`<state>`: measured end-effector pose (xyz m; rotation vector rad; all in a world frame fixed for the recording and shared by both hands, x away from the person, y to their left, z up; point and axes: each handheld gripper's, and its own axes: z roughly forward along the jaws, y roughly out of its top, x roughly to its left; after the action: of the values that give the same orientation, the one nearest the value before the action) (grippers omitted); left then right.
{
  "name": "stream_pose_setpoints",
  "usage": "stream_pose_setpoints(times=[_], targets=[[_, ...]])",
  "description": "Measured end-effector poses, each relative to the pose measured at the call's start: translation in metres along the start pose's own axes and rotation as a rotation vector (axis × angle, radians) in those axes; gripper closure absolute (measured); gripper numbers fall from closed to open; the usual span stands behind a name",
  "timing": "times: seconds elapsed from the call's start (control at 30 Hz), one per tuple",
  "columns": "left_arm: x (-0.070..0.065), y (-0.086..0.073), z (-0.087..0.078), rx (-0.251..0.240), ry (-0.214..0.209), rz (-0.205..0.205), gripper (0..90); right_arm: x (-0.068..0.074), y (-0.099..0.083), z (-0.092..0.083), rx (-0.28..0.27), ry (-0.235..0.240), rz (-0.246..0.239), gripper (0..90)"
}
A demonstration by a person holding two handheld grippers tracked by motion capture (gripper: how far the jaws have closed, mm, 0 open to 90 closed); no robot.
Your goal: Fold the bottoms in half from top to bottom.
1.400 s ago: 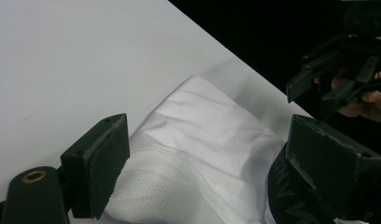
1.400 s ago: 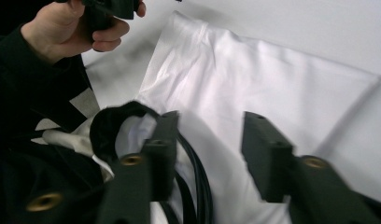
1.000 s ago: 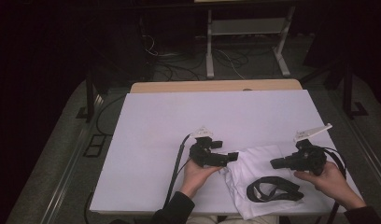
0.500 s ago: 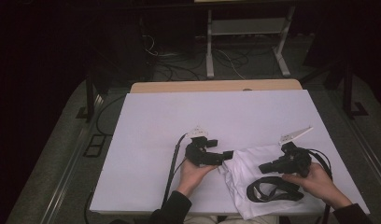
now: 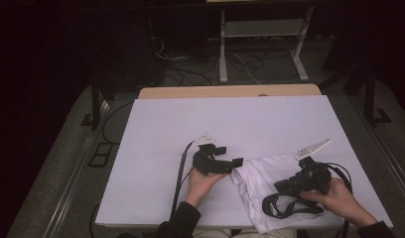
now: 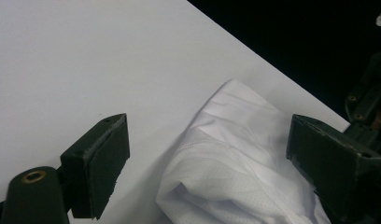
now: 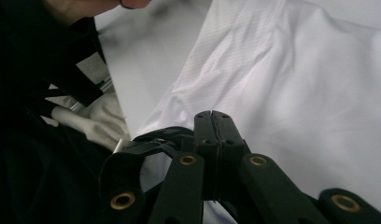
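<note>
The white garment (image 5: 270, 193) lies crumpled at the lower right of the tabletop (image 5: 190, 129); soft, light and limp, it should bunch, so pinch a folded edge; the left gripper (image 5: 235, 165) gapes wide at its edge; the right gripper (image 5: 280, 187) rests clamped together on it, nothing visibly held.

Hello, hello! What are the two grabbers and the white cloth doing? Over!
Left gripper fingers open, straddling white cloth's edge. Right gripper fingers shut over cloth, holding nothing. Nothing in the way.
</note>
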<state>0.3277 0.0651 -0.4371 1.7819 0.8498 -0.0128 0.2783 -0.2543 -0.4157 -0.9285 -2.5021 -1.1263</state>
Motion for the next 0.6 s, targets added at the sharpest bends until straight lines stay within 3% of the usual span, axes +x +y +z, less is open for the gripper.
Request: stream_pose_setpoints(times=[0.33, 0.6], targets=[[0.000, 0.000, 0.002, -0.001, -0.002, -0.009, 12.4, 0.007, -0.019, -0.007, -0.023, 0.091, 0.021, 88.3], [0.001, 0.000, 0.002, 0.002, -0.002, -0.012, 12.4, 0.014, -0.034, 0.000, 0.042, 0.136, 0.010, 88.3]])
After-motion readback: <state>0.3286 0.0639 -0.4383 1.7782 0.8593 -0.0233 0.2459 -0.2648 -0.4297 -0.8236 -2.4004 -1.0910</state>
